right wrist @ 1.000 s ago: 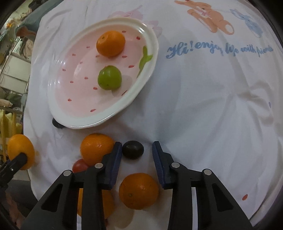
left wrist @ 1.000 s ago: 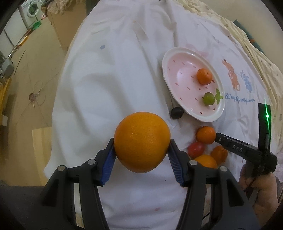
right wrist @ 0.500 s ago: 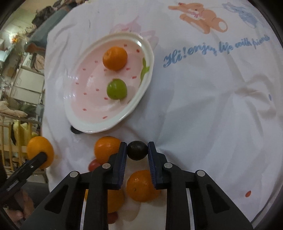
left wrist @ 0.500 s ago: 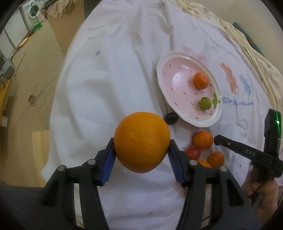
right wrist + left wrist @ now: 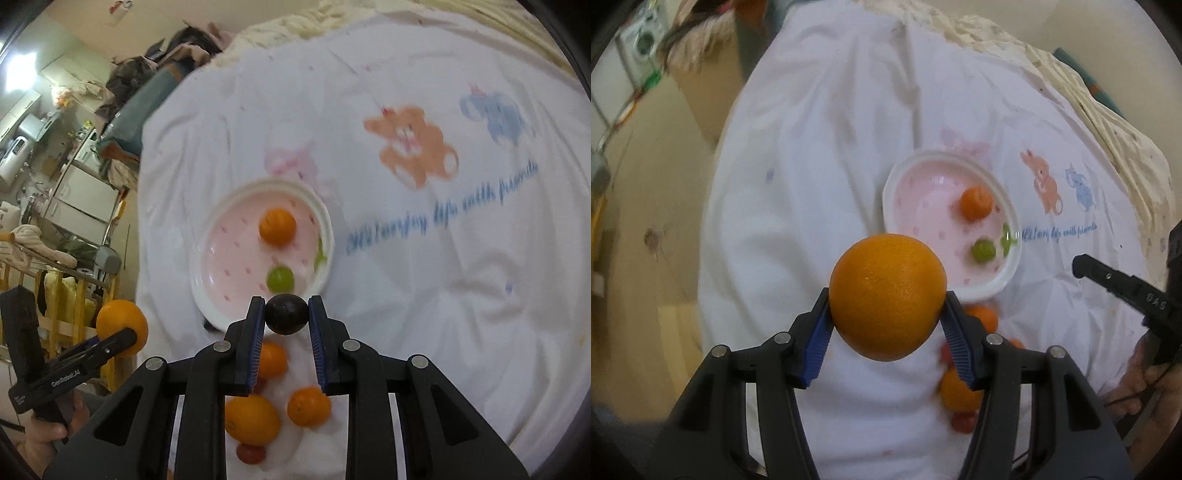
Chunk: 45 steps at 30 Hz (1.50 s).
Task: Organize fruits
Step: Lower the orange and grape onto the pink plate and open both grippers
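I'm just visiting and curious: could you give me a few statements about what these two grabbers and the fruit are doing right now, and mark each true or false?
1. The left gripper is clamped on a large orange. True.
2. The right gripper is empty. False: it pinches a dark plum.
3. The pink plate holds a small orange and a green fruit. True.
4. The plate sits on bare wood. False: it rests on a white printed cloth.
5. Loose oranges lie on the cloth beside the plate. True.
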Motion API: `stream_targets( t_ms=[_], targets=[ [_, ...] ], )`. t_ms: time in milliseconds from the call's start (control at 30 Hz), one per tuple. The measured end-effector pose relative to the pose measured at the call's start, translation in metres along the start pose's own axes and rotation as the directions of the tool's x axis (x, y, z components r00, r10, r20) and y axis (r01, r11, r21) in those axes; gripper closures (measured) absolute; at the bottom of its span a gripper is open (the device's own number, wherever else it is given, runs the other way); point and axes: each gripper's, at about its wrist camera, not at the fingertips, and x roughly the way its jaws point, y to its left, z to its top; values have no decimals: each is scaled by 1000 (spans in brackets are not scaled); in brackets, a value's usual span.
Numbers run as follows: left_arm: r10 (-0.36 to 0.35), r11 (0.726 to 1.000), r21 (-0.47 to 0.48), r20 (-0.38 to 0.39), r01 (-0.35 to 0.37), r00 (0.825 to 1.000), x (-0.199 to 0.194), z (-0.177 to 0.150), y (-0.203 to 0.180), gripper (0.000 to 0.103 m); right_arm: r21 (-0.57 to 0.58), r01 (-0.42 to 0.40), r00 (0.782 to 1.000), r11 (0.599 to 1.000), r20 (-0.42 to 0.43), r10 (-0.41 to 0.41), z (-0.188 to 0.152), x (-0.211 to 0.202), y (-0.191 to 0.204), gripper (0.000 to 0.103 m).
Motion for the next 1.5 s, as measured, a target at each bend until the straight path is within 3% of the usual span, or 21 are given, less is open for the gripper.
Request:
stream_targets(
  t_ms=[233, 467, 767, 967, 1500],
  targets=[
    [-29, 998, 47, -7, 29, 1000, 19, 42, -24, 50, -76, 12, 1000, 997, -1, -12, 42, 19, 16, 78],
    [-19, 996, 84, -38, 22, 999, 63, 60, -42, 50, -33, -4, 998, 999, -59, 2, 53, 57, 3, 78],
    [5, 988, 154, -92, 9, 996, 108, 56, -53, 50, -69, 28, 993, 997, -109, -36, 45, 101, -1, 77],
    [0, 993, 116, -125, 14, 992, 122, 59, -49, 50, -88, 29, 995, 996, -91, -37, 44, 104, -8, 77],
    [30, 991, 132, -122, -14, 992, 134, 60, -52, 48, -67, -3, 995, 998, -95, -3, 43, 110, -19, 74]
  ],
)
